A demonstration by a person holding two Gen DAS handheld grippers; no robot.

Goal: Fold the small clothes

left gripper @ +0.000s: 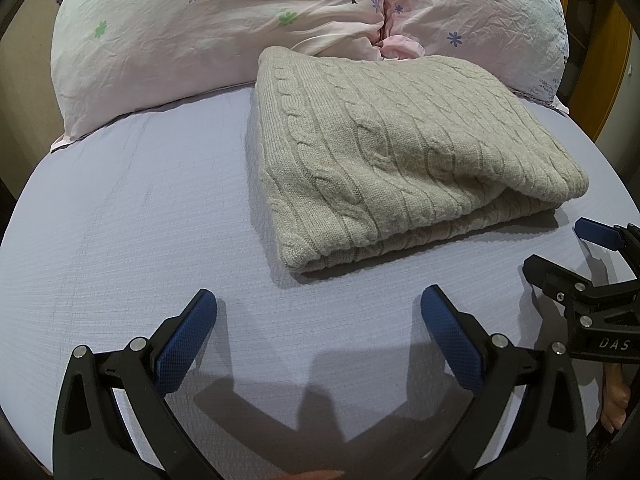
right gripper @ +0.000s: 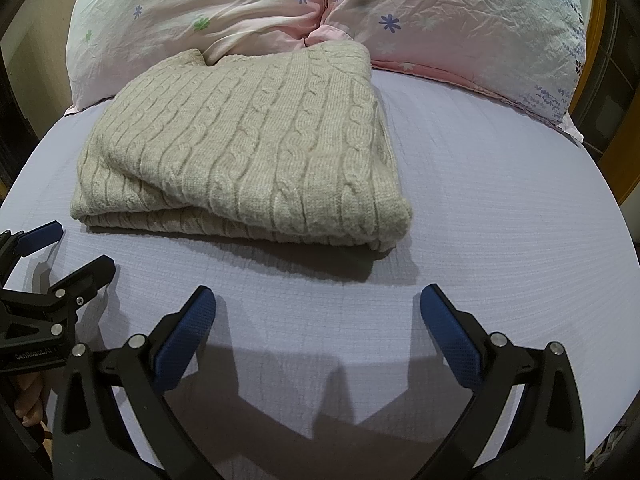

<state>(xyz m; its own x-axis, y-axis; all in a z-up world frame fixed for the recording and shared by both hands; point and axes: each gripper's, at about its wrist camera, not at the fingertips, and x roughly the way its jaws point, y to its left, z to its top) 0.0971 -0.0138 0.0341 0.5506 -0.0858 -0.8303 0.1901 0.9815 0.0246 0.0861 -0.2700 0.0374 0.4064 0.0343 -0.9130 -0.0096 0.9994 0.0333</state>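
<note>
Left gripper point(left gripper: 319, 306) and right gripper point(right gripper: 318, 304) spread wide, textured blue pads point(left gripper: 188, 344), gripping nothing. Beyond: cable-knit beige sweater point(left gripper: 400, 160) folded into a thick rectangle on the ribbed lavender sheet point(left gripper: 140, 220), far edge touching wrinkled floral pillows point(left gripper: 200, 32).

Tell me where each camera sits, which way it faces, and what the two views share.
Left wrist: on the left gripper, low over the bed sheet, facing the folded sweater and pillows; its open fingers show, the right gripper at right.
Right wrist: on the right gripper, facing likewise; open fingers show, left gripper at left.
Shared: sweater, pillows, sheet.
</note>
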